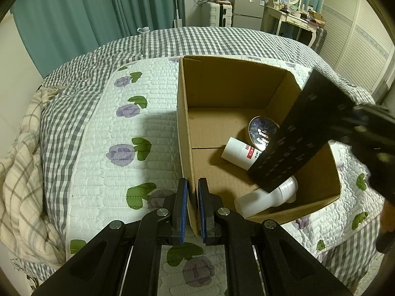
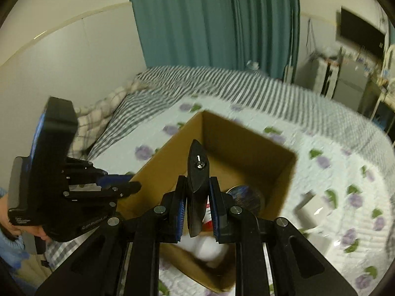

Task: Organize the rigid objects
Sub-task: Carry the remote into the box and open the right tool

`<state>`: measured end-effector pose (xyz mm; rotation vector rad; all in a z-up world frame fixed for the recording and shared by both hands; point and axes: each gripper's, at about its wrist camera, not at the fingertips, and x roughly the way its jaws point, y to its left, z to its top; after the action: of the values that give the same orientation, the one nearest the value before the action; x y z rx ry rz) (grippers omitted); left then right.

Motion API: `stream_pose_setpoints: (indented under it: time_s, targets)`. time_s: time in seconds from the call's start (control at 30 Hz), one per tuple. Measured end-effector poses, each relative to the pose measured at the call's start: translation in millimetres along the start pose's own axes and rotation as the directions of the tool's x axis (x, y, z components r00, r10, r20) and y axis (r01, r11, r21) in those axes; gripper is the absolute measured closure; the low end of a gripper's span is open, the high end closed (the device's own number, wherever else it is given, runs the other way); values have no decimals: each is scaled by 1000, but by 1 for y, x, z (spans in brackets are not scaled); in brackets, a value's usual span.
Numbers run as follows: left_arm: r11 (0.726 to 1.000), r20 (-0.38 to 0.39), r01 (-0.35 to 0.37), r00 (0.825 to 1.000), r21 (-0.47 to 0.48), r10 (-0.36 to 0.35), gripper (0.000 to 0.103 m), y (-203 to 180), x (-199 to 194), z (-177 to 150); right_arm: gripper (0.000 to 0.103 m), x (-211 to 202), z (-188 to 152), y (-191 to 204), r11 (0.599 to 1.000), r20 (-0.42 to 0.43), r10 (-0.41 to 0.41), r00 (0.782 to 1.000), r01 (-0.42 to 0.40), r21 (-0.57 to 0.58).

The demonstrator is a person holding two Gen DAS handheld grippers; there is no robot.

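Left gripper [image 1: 193, 209]: jaws clenched on the near wall of the cardboard box [image 1: 184, 128]. Right gripper [image 2: 197, 206]: jaws grasping a black remote control [image 2: 197, 172], held above the box. Beneath it: round tin [image 1: 261, 133], two white bottles [image 1: 238, 151].

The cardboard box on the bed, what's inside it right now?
Inside the cardboard box: a round tin, a white labelled tube and a white bottle. The black remote held above hides part of the floor.

The black remote [image 1: 303, 133] hides part of the white bottle [image 1: 266, 197]; the right wrist view is motion-blurred.
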<state>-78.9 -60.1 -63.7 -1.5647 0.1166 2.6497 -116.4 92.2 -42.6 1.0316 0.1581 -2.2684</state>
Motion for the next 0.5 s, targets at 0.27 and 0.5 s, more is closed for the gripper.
stream_pose_setpoints:
  time_s: [0.27, 0.5]
  targets:
    - [1000, 0, 8, 1000, -5, -8, 95, 1, 0, 1, 86, 45, -5, -29, 995, -88, 10, 996, -1, 97]
    - [1000, -3, 8, 1000, -5, -8, 95, 3, 1, 2, 80, 63, -1, -42, 990, -90, -81, 993, 90, 110]
